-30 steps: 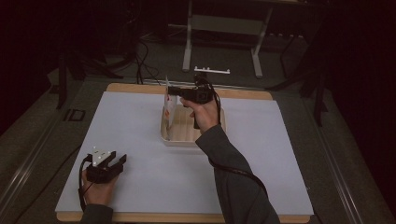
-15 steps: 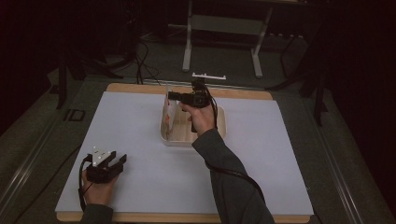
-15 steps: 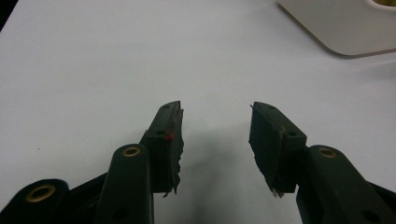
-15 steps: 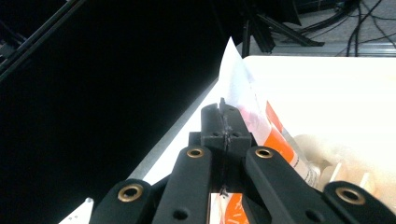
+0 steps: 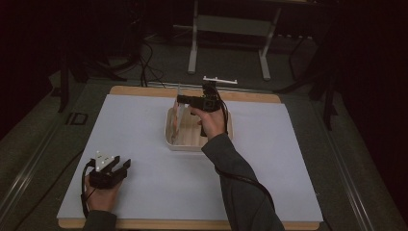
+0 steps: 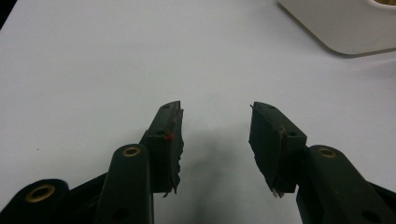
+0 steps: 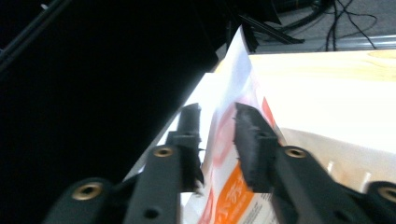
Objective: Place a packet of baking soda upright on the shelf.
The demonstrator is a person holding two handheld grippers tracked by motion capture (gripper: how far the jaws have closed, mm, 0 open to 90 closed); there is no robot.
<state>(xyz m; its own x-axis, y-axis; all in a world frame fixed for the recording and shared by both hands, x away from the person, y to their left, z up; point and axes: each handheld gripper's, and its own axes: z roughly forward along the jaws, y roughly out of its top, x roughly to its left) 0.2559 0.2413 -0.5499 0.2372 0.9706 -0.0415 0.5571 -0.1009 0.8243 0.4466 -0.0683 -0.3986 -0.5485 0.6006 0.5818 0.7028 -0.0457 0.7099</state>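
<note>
The right hand-held gripper [image 7: 217,126] has its ridged black jaws closed on a thin, glossy white packet [image 7: 233,93] with orange and red print; its small lettering is illegible. Below this gripper sits a rounded-corner cream tray [image 5: 169,134] with a wooden floor. The left hand-held gripper [image 6: 215,128] rests on the matte white counter [image 5: 134,130], jaws spread wide and empty.

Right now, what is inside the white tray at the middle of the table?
A flat printed packet stands in the white tray, between the right gripper jaws. The hand covers the tray's right part.
</note>
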